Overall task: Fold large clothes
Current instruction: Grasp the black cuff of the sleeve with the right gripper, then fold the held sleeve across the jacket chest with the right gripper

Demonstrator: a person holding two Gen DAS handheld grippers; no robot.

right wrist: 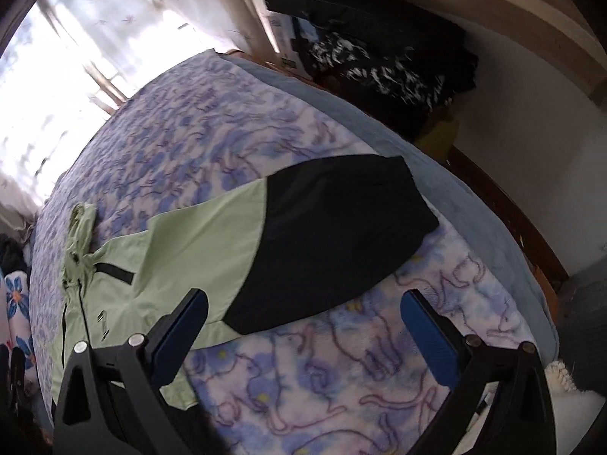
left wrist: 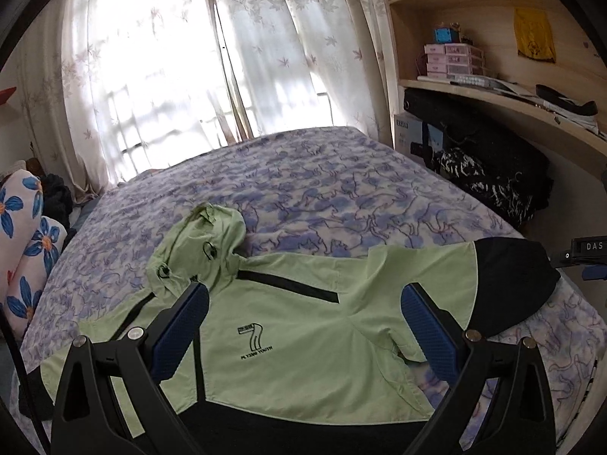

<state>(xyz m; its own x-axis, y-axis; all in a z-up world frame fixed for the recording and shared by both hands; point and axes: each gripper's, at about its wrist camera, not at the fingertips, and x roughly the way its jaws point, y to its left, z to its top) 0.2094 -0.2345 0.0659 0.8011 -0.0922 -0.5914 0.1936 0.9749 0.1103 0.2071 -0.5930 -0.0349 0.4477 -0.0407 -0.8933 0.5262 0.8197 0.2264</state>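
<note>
Pale green, black-cuffed hooded jacket (left wrist: 303,326) flat on floral bed (left wrist: 341,197); both tools (left wrist: 303,322) (right wrist: 303,326) wide, empty; fold unstarted, sleeve (right wrist: 330,242) grasp probably next

Plenty of open bed (left wrist: 322,189) in the upper half of the left wrist frame, nothing on the blanket beyond the jacket (left wrist: 303,326) up to the curtains (left wrist: 159,68). Left edge is crowded by flowered pillows (left wrist: 26,250). Right side is tight: dark bags (right wrist: 383,64) under the shelf (left wrist: 504,102). In the right wrist view, the lower middle is bare blanket.
</note>
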